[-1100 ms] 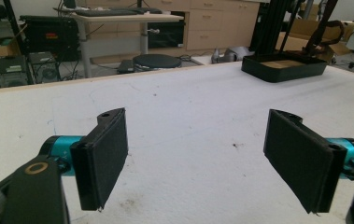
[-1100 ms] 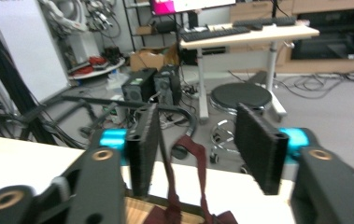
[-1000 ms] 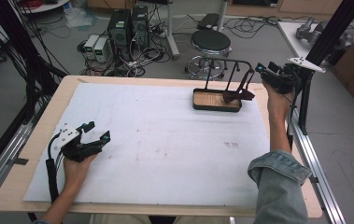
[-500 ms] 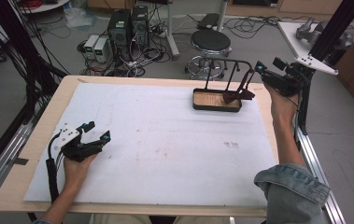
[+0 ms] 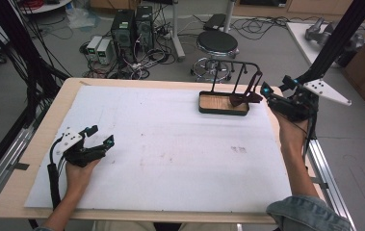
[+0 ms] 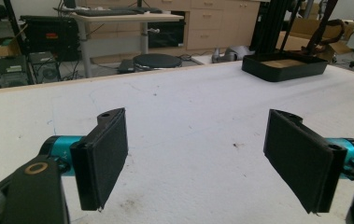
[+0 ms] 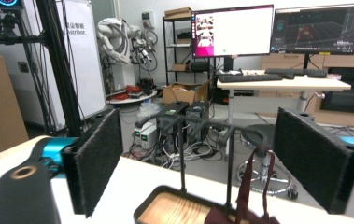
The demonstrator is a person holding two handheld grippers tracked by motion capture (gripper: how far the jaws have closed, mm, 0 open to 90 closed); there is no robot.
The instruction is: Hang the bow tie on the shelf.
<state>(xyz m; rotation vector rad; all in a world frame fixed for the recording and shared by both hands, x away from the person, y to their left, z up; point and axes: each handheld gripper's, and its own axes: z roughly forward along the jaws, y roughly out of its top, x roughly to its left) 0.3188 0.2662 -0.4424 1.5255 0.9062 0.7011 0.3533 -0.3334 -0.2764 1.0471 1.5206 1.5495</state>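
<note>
my left gripper (image 5: 96, 139) rests low on the white sheet covering the wooden table (image 5: 31, 163), well apart from everything — parked, i judge, since nothing lies near it. its black padded jaws stand wide apart with only bare sheet between them. my right gripper (image 5: 267, 91) is held up at the far right corner, facing the dark rectangular tray with a wood-grain floor and thin black wire rack (image 5: 222, 102), probably to reach the dark red strap-like thing (image 7: 254, 186) hanging from the rack. its jaws are spread wide too, framing the rack but touching nothing, holding nothing.
</note>
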